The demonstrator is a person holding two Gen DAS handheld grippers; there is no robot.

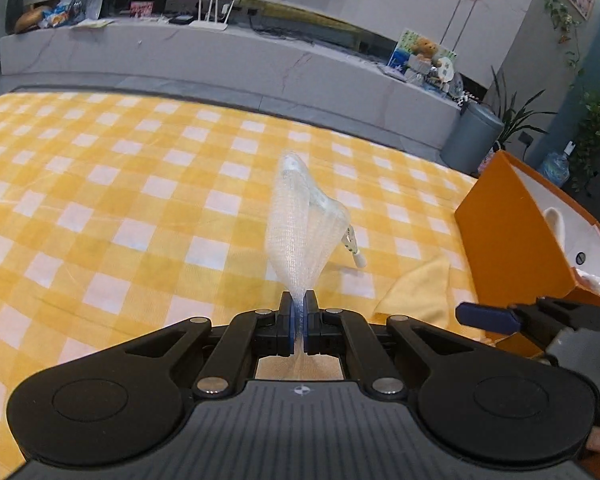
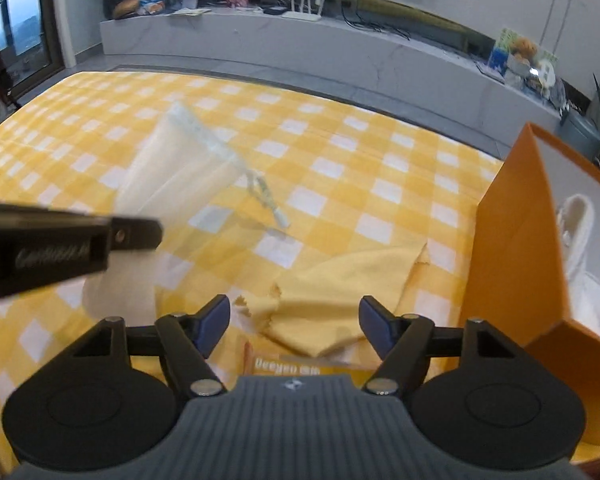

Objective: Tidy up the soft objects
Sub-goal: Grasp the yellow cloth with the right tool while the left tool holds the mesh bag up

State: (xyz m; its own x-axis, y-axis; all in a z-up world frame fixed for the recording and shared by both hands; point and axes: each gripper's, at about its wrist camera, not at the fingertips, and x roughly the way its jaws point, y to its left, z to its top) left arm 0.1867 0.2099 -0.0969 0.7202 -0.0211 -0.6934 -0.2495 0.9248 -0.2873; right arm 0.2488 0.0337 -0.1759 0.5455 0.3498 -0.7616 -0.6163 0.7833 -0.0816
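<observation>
Left wrist view: left gripper clenched on a white mesh bag, held up over the yellow check cloth; orange box at right.

Right wrist view: right gripper released, nothing btwn pads, above a yellow towel. Packet beneath has blurred print, unreadable. Mesh bag at left.

Your left gripper points forward and down, its blue pads pressed together on a pinch of white mesh bag that stands up from the jaws. Your right gripper also tilts downward, jaws spread wide with nothing between the pads. Its blue finger shows at the right edge of the left camera's view, close beside your left gripper.
</observation>
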